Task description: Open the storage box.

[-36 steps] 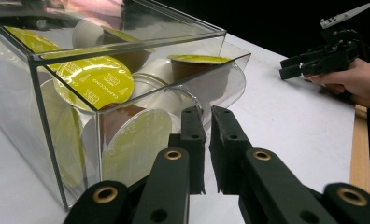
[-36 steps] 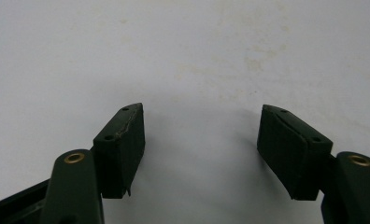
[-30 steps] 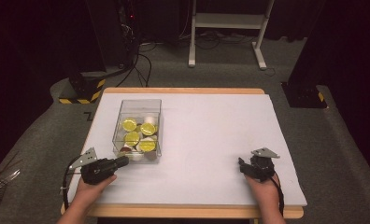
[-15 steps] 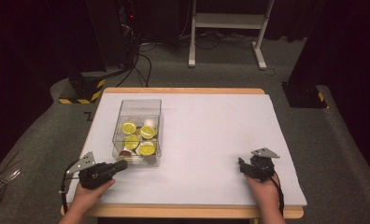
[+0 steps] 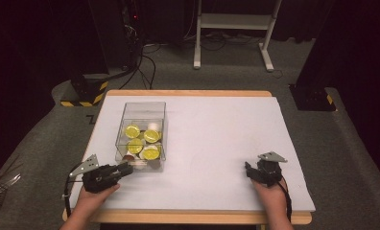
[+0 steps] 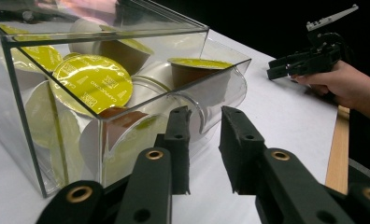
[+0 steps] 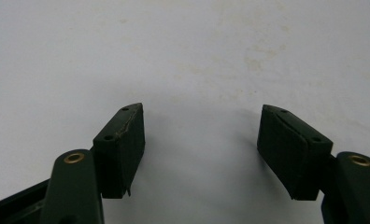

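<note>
A clear plastic box stands at the table's left with several yellow-lidded coffee capsules inside. My left gripper lies level just in front of the box's near end and points at it. In the left gripper view the box wall and a yellow-lidded capsule are close. The left gripper has just been opening and shows a narrow gap with nothing pinched in it. My right gripper rests at the front right, also seen farther off as the right gripper. The right gripper is open over bare white table.
The white table top has a wooden front edge. Black-and-yellow floor bases and a white stand's legs are beyond the far edge. A dark base stands at the far right.
Both hands stay where they were. The left gripper's jaws seem to have parted a little near the box's front.
</note>
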The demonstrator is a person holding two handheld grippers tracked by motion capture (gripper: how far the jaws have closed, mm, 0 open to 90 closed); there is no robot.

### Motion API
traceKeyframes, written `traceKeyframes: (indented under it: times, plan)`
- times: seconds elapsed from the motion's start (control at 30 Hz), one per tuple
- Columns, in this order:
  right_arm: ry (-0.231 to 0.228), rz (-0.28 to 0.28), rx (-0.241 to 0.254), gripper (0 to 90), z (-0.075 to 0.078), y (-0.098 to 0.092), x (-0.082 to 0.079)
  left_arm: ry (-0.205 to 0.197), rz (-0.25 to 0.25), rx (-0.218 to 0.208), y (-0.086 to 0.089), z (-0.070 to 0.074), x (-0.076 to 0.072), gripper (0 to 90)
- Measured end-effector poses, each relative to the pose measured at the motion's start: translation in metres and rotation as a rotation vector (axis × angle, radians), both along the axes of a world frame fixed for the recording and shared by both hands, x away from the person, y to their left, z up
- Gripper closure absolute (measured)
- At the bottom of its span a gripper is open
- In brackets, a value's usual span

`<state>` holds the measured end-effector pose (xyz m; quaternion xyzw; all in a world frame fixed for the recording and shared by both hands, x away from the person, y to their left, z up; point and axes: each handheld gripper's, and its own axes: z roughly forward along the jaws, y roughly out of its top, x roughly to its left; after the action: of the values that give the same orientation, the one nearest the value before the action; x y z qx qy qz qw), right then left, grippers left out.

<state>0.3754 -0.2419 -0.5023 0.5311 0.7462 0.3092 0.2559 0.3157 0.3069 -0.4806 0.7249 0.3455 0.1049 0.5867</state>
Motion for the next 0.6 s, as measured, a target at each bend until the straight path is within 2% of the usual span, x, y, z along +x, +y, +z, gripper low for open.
traceKeyframes:
  times: [0.13, 0.3, 0.33, 0.6]
  plan:
    - [0.002, 0.001, 0.001, 32.3, 0.0001, -0.0001, 0.0001, 0.007, -0.013, 0.004, -0.0023, -0.0019, 0.0019, 70.1]
    - [0.003, 0.0, 0.003, 32.3, 0.0, -0.0002, 0.0001, 0.01, -0.032, -0.006, -0.0054, -0.0045, 0.0041, 72.7]
    - [0.002, 0.0, 0.002, 32.3, 0.0001, -0.0002, 0.0, -0.001, -0.038, -0.005, -0.0065, -0.0048, 0.004, 75.6]
    - [0.0, 0.0, 0.0, 32.2, 0.0, 0.0, 0.0, -0.008, -0.047, -0.001, -0.0039, -0.005, 0.0029, 78.4]
